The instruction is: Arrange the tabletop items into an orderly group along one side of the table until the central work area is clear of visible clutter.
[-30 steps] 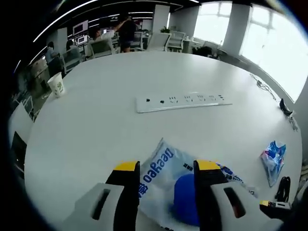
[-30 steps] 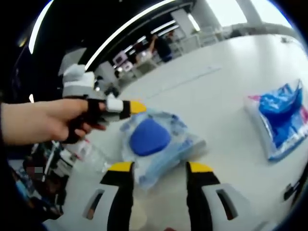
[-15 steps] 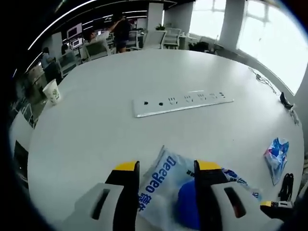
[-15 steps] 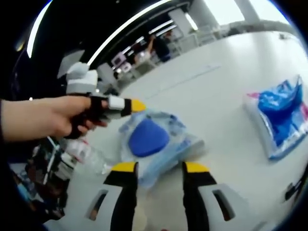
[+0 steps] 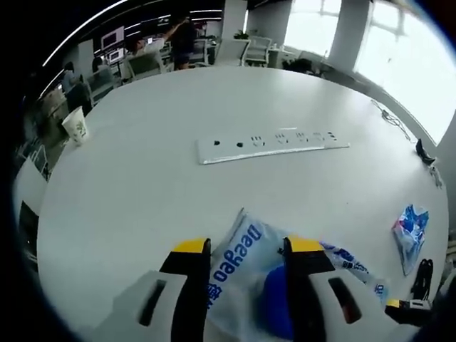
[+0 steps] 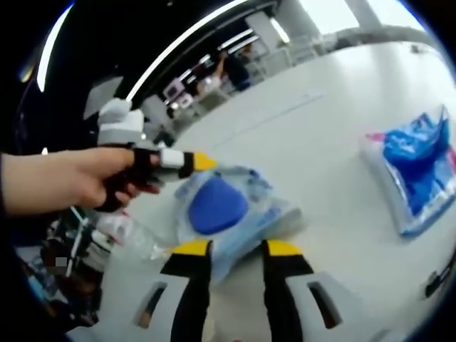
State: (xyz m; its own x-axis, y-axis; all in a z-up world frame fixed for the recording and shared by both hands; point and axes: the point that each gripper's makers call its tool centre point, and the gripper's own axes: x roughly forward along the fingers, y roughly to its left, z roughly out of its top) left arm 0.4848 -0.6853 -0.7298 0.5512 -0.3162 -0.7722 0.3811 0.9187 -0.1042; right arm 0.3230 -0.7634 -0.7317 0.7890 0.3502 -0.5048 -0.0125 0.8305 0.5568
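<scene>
My left gripper [image 5: 237, 249] has its jaws apart, straddling the clear bag with the blue pad [image 5: 265, 296] near my edge of the round white table [image 5: 142, 178]. My right gripper [image 6: 228, 249] also has its jaws apart, with a narrow gap, over the near edge of the same bag [image 6: 231, 210]; whether either pair touches the plastic cannot be determined.

Risk: the film looks thin and slippery. If the jaws close on a loose fold alone, the bag will likely slide out or drag. Two grippers pulling in opposite directions could tear it.

A second blue packet [image 5: 407, 229] lies well apart to the right. A white power strip [image 5: 271, 142] crosses the table centre, and a paper cup [image 5: 75, 127] stands at the far left edge. The room is an open office with large windows and desks behind.
</scene>
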